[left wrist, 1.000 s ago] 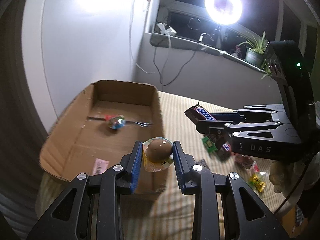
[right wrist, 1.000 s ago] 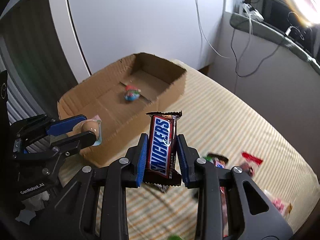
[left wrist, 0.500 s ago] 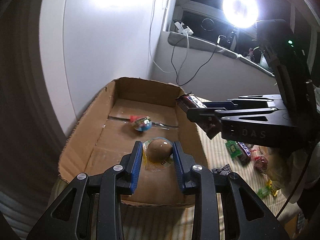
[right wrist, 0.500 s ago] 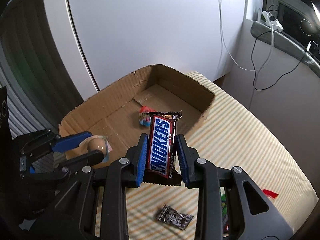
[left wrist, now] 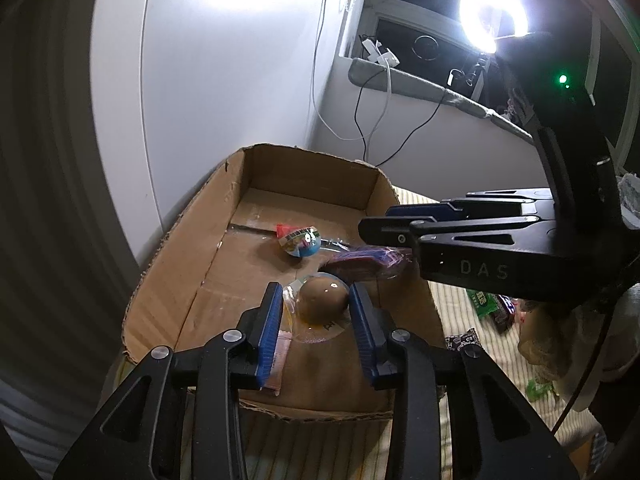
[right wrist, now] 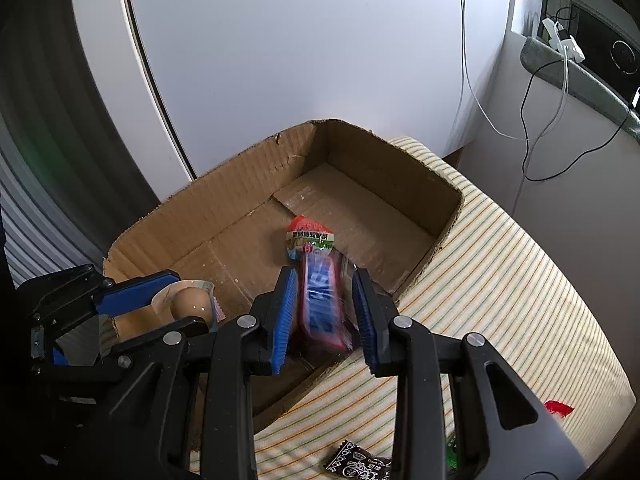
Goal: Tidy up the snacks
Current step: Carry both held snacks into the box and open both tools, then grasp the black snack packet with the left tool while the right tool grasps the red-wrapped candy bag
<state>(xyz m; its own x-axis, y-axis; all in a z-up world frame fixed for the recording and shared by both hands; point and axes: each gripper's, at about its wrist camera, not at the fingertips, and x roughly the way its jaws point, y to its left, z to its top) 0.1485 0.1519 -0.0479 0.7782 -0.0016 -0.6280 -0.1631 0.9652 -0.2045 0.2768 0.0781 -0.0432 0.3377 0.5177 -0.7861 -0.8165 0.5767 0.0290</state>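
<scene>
Over the near left corner of the cardboard box (left wrist: 168, 280), the left gripper (left wrist: 316, 292) carries a small jelly cup (left wrist: 322, 300). Its jaws have just been easing apart, with the cup between them and the pads, as far as I can tell, touching it. The cup looks light, with a thin, glossy dome that would likely dent or slip under a hard squeeze, so the stiffer flange at its rim seems the safer hold. On the box floor, toward the middle, lies a round wrapped candy (left wrist: 302, 240). Above the box's near right part, the right gripper (right wrist: 324, 280) stands partly open. The Snickers bar (right wrist: 322, 300) is smeared with motion between its pads and clear of both, apparently dropping into the box. That bar seems light, fairly firm and slick-wrapped, best pinched across its narrow width at mid-length. Right of the box, loose sweets (right wrist: 356, 460) lie on the striped cloth.
</scene>
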